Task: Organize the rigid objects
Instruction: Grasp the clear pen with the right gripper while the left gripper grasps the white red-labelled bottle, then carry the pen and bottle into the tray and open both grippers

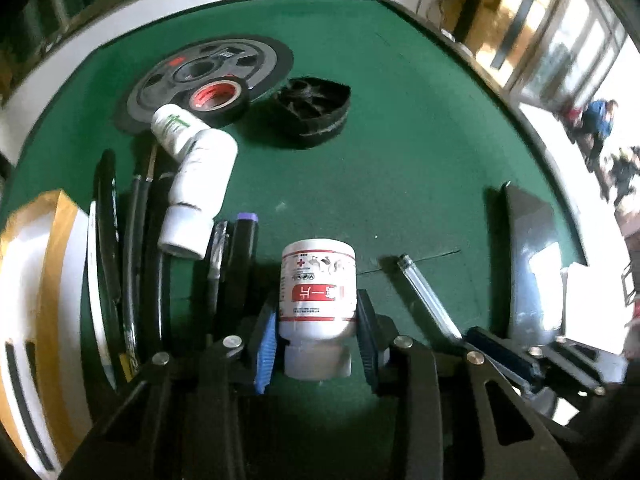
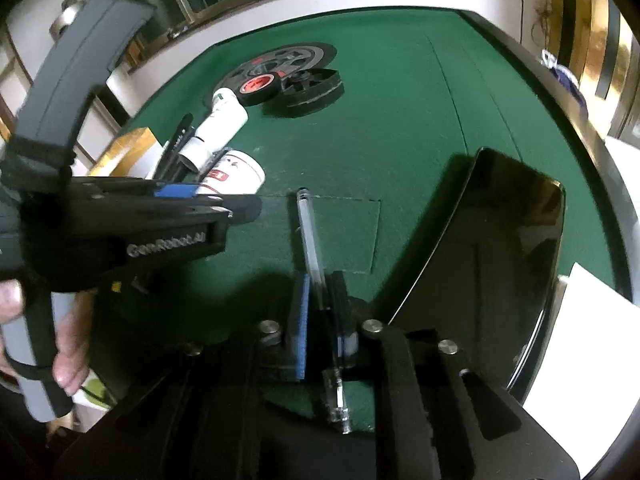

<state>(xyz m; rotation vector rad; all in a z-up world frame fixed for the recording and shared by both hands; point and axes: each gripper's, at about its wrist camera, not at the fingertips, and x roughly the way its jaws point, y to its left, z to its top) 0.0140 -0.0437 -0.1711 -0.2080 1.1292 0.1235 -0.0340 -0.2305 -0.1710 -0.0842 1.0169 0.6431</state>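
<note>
A white bottle with a red label (image 1: 318,292) lies on the green table (image 1: 400,160), cap toward the camera. My left gripper (image 1: 318,312) is shut on it, with a pad pressed on each side of its body. In the right wrist view the same bottle (image 2: 236,176) pokes out past the left gripper (image 2: 200,196). A clear plastic pen (image 2: 310,236) lies on the felt, pointing away. The right gripper (image 2: 320,286) is shut on its near part, the jaws almost together. From the left wrist view the clear pen (image 1: 424,292) runs down into the right gripper (image 1: 486,340).
Left of the held bottle lie two more white bottles (image 1: 200,184), several black pens (image 1: 136,240) and a purple-capped marker (image 1: 244,256). Behind are a weight plate (image 1: 200,68), a tape roll (image 1: 218,100) and a black wedge-shaped part (image 1: 312,112). A dark glossy panel (image 2: 500,260) lies right; a yellow-white box (image 1: 40,280) left.
</note>
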